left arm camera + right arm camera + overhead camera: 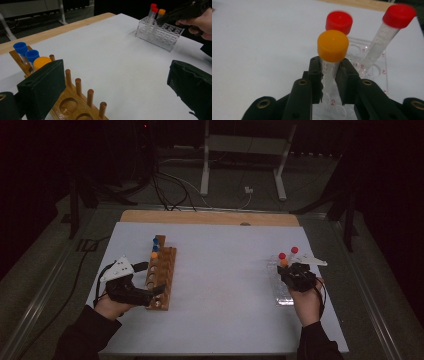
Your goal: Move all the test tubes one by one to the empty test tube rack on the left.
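Our right gripper (331,82) is clamped on the orange-capped tube (332,57), which stands upright in the clear rack (280,290) at the table's right, two red-capped tubes (339,22) just behind at twelve o'clock. The tube's long axis runs vertical, so we judge any lift must go straight up. Our left gripper (150,292), jaws apart, rests by the wooden rack (162,270), well away at nine o'clock.

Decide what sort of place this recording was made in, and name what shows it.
Probably a lab or test bench: capped test tubes in a wooden rack and a clear plastic rack, on a white table, with cables across the floor behind.
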